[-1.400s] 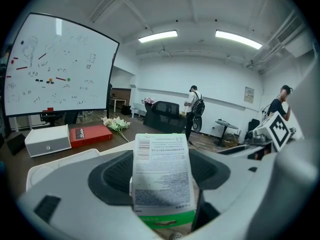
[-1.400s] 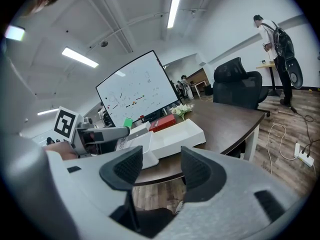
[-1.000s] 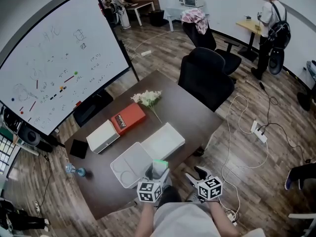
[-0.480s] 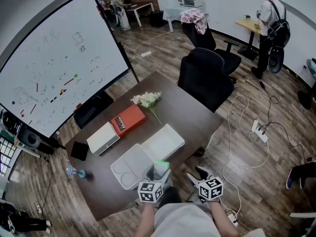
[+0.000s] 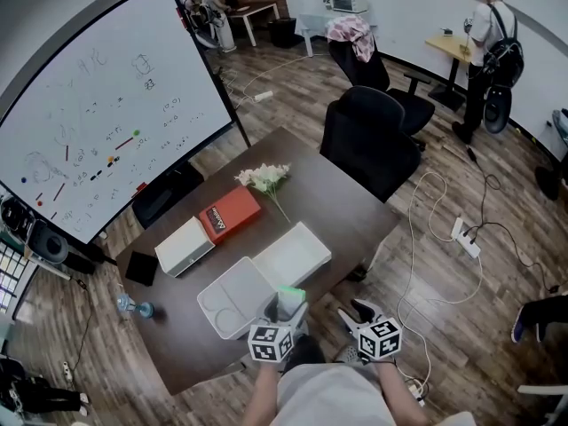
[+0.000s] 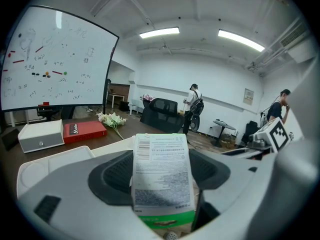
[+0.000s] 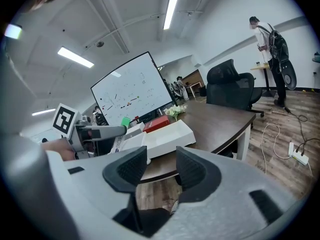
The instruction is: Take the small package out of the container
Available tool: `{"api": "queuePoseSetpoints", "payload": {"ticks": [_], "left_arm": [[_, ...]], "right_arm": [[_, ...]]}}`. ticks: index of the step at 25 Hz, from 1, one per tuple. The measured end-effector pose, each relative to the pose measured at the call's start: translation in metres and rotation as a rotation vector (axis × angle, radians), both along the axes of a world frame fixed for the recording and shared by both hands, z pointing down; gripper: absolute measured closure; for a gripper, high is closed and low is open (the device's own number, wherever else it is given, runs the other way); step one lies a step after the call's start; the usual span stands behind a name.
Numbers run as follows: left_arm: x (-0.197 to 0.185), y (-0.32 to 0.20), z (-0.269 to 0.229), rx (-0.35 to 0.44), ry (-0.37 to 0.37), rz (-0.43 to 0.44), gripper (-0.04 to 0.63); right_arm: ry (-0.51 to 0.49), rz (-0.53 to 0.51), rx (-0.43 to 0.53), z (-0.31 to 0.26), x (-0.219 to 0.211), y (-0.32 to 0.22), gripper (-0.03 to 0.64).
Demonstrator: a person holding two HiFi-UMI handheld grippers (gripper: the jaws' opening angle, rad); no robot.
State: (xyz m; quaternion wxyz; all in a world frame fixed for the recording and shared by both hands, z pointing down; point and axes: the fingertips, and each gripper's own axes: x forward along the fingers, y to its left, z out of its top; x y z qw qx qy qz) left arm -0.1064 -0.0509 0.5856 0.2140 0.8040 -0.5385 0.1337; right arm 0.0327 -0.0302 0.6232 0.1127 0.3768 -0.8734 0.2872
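The left gripper (image 6: 162,184) is pinching the small package (image 6: 160,159) upright between its pads, at the near corner of the white container (image 5: 232,291). It is likely worth keeping that squeeze firm while lifting the package clear of the rim. The right gripper (image 7: 161,170) is hanging empty beside the table, its jaws partly apart and just now closing.

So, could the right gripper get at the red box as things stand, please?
Probably yes: the right gripper, its jaws just closed a little yet apart and empty, has only the low white container between it and the uncovered red box.
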Motion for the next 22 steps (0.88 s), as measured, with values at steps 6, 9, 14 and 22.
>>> {"api": "queuePoseSetpoints", "payload": {"ticks": [6,9,14,22], "left_arm": [[0.0009,-0.0001,0.0018,0.0,0.006,-0.001,0.264],[0.0023,-0.0002,0.0026,-0.003,0.006,0.0,0.264],[0.0023,0.0007,0.0054,-0.008,0.007,0.001,0.264],[0.0062,-0.0001,0.0033,-0.003,0.01,0.011,0.264]], "right_arm": [[0.007,0.0,0.007,0.0013,0.0006,0.0001,0.47],[0.01,0.002,0.008,0.0011,0.0022,0.0,0.488],[0.008,0.007,0.015,0.0013,0.0026,-0.0001,0.52],[0.009,0.025,0.02,0.001,0.0048,-0.0009,0.568]]}}
